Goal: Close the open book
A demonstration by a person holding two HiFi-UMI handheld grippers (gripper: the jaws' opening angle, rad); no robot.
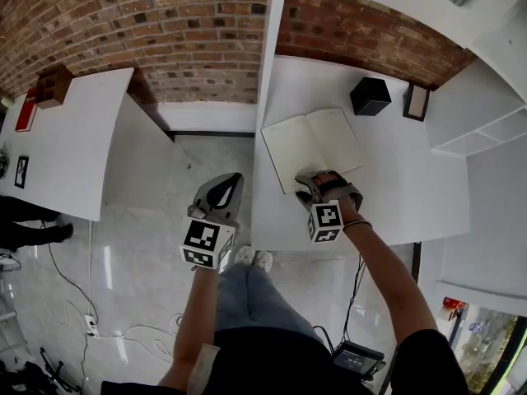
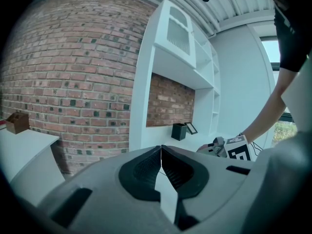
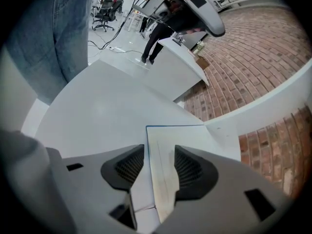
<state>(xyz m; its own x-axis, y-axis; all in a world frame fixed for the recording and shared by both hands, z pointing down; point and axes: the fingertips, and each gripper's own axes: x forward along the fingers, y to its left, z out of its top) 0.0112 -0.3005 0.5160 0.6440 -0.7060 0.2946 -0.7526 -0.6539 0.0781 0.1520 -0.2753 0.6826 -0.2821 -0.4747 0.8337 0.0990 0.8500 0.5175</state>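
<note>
An open book point(image 1: 317, 142) with blank pale pages lies flat on the white desk point(image 1: 395, 188). My right gripper point(image 1: 319, 179) hovers over the book's near edge. In the right gripper view the jaws point(image 3: 159, 155) stand apart, and the near-left edge of the book point(image 3: 180, 138) runs between them. My left gripper point(image 1: 222, 186) is held off the desk's left side, over the floor. Its jaws point(image 2: 161, 150) are shut on nothing. It points toward the brick wall and shelving, away from the book.
At the back of the desk stand a black box point(image 1: 370, 95) and a small picture frame point(image 1: 417, 102). White shelves point(image 1: 486, 130) rise at the right. A second white table point(image 1: 74, 138) on the left carries a brown box point(image 1: 53, 85). Cables lie on the floor.
</note>
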